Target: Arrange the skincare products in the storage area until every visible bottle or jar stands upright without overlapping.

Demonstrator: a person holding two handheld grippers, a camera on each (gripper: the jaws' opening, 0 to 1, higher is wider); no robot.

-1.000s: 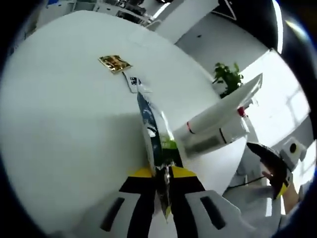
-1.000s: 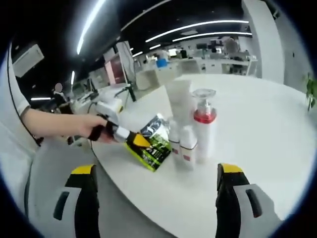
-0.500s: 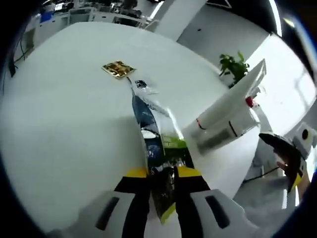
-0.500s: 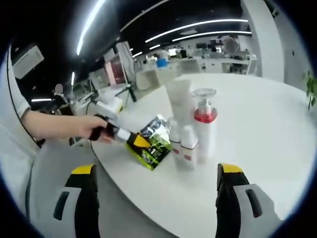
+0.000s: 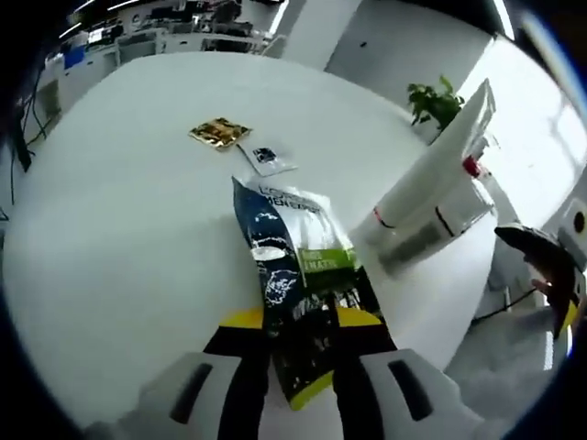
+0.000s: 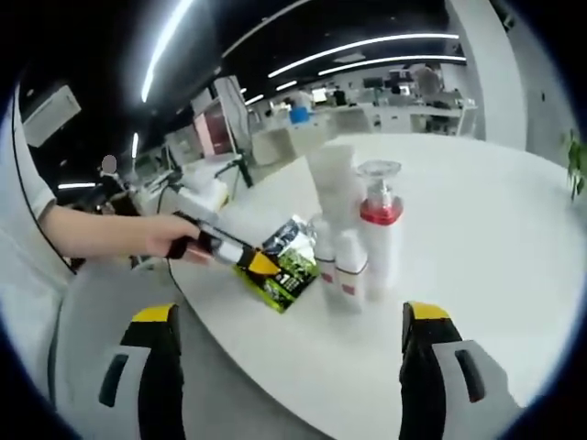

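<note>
Left gripper view: the left gripper (image 5: 298, 344) has its two yellow-tipped jaws clenched on the lower edge of a dark sachet (image 5: 298, 275) printed with a green label, which extends forward from the jaws and lies tilted over the white round table (image 5: 119, 220). To the right of the sachet, a white tube (image 5: 440, 165) and a clear pump bottle with a red collar (image 5: 459, 206) stand grouped near the table edge, appearing slanted through the lens. Farther across the table lie a small gold packet (image 5: 218, 133) and, just beside it, a small clear packet (image 5: 268, 158). A potted plant (image 5: 433, 99) stands beyond the table, and the right gripper (image 5: 550, 275) enters at the right margin. Right gripper view: the right gripper (image 6: 289, 367) hangs off the table edge with its jaws released and well apart, nothing between them. Ahead, the white tube (image 6: 332, 183), the pump bottle (image 6: 378, 229) and two small white bottles (image 6: 337, 266) stand upright, touching or nearly so. Just to their left, a hand (image 6: 165, 236) brings in the left gripper (image 6: 240, 257), which grips the sachet (image 6: 286, 266) beside the small bottles.
</note>
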